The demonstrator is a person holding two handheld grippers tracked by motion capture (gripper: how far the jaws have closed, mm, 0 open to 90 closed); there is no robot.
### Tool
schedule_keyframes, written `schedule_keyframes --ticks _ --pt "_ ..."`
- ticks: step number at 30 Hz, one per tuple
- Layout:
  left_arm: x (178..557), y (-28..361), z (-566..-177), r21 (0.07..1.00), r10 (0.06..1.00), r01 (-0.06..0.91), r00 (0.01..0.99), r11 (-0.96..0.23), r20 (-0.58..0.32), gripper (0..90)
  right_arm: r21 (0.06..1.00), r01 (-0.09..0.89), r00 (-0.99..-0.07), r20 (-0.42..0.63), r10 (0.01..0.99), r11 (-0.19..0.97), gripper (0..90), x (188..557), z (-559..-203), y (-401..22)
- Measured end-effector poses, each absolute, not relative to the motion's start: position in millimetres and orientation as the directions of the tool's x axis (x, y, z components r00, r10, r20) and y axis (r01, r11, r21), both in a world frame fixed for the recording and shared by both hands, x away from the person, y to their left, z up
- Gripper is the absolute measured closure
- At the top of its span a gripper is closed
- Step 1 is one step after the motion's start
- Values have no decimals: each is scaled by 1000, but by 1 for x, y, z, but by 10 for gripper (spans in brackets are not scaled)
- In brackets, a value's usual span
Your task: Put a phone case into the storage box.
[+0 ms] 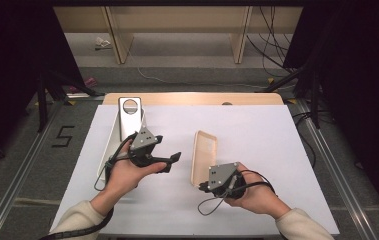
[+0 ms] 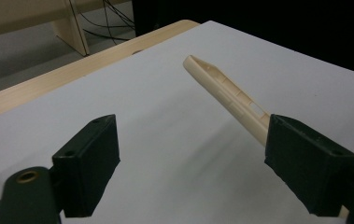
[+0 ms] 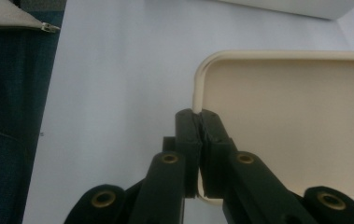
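On the desk [image 1: 257, 130] a sheet [image 1: 277, 165] covers nearly all of the top; a strip of desk shows along the far edge. A phone case [image 1: 204, 156] lies near the sheet's middle, its long side running near to far. A tray [image 1: 111, 145] sits at the sheet's left edge, and a phone [image 1: 129, 118] stands in its far end. The left gripper [image 1: 172, 161] is between tray and case, right of the tray. The right gripper [image 1: 204, 187] is at the case's near end, its fingers [image 3: 187, 135] on the case's rim.
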State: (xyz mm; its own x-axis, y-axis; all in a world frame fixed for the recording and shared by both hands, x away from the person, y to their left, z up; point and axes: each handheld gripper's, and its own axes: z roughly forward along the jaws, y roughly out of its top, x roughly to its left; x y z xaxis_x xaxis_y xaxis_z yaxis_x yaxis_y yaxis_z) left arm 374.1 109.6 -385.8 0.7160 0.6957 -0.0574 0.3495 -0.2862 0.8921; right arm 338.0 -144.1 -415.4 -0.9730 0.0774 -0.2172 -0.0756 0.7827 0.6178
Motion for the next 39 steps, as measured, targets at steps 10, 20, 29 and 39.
schedule_keyframes --ticks 10,20,29,39 --pt "393 82 -387 871 656 399 744 -288 -124 226 626 -86 -973 -221 70 775 881 335 -414 -139" --pt "407 62 -389 854 657 415 744 -316 -118 284 629 -100 -970 -233 64 771 881 334 -411 -136" --pt "417 55 -391 840 677 447 723 -307 -137 382 630 -115 -967 -248 59 768 881 333 -410 -133" --pt "424 56 -390 831 703 488 688 -266 -180 585 631 -130 -967 -250 42 765 881 332 -409 -132"
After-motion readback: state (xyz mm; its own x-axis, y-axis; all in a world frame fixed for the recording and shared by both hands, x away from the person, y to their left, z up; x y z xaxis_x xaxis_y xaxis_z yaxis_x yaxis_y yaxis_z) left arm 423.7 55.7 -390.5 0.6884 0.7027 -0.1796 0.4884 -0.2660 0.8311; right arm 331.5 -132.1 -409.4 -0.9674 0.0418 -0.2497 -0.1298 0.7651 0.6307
